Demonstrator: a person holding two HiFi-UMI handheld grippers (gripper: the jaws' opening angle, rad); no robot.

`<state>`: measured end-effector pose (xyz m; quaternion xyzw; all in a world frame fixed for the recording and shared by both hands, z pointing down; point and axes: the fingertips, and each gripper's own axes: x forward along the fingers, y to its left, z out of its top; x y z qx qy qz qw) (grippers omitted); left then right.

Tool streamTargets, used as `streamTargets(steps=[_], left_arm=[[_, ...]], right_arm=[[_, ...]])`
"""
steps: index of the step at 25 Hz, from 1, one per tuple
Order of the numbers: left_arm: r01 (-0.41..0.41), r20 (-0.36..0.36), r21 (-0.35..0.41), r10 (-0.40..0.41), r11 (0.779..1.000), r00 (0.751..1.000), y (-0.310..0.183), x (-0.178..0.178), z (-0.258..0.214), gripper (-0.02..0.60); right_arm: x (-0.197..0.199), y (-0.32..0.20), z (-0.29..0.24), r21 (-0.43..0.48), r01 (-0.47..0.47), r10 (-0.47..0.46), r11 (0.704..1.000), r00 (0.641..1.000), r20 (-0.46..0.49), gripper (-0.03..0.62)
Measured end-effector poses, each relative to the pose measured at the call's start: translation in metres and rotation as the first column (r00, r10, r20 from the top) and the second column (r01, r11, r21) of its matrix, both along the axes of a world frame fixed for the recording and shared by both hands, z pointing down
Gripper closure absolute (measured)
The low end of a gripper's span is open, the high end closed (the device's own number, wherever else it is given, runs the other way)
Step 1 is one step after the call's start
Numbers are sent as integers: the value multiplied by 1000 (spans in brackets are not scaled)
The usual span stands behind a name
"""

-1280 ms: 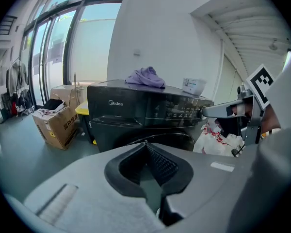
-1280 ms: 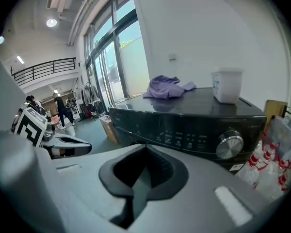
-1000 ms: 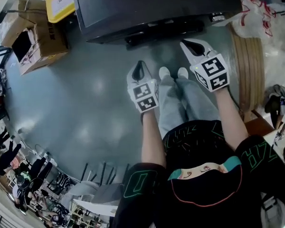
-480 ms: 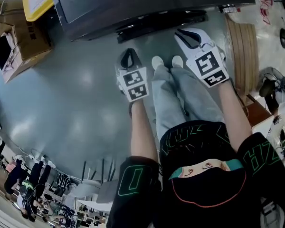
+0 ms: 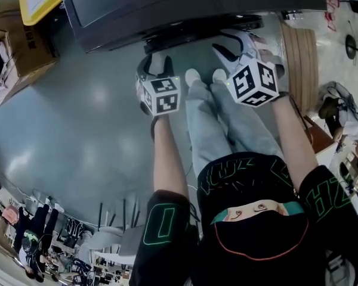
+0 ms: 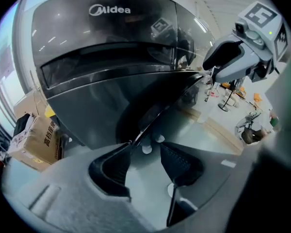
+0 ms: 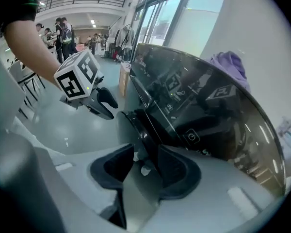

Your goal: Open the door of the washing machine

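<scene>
Now the left tool [image 5: 155,64] and right tool [image 5: 234,40] are spreading apart around the washing machine door [image 5: 197,30] edge, readying a grip.

Over the second, both grippers descend toward the washer and roll about their own axes. The left gripper [image 5: 156,63], earlier shut and over bare floor, has just been opening, and its tips now reach the dark door [image 5: 197,28] rim. The right gripper [image 5: 235,42], also shut before, has likewise just been opening at that rim. The left cube [image 5: 161,95] and right cube [image 5: 253,83], first showing one marker face each, now sit corner-on with two faces visible. In the head view the washer sits closer to the grippers, and the cardboard box [image 5: 12,46] slides to the left edge.
</scene>
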<state>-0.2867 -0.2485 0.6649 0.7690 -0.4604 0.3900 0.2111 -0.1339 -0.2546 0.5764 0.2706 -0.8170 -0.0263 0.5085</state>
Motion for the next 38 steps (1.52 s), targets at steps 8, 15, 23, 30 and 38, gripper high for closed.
streamTargets(steps=[8, 15, 23, 30, 38], left_arm=[[-94, 40, -37, 95, 995, 995, -12, 3, 21, 365], [-114, 59, -61, 117, 992, 991, -23, 4, 32, 379], [-143, 85, -91, 151, 986, 985, -14, 5, 33, 408], [-138, 99, -90, 146, 986, 984, -13, 4, 32, 414], [-186, 152, -143, 207, 972, 966, 17, 8, 38, 434]], right_arm=[[-3, -11, 19, 36, 88, -83, 995, 987, -136, 419], [-3, -15, 24, 46, 196, -182, 979, 960, -213, 440], [-3, -7, 27, 16, 231, -220, 973, 943, -248, 459], [-5, -7, 26, 9, 242, -233, 970, 941, -245, 461], [-4, 12, 29, -55, 320, -324, 946, 919, -224, 456]])
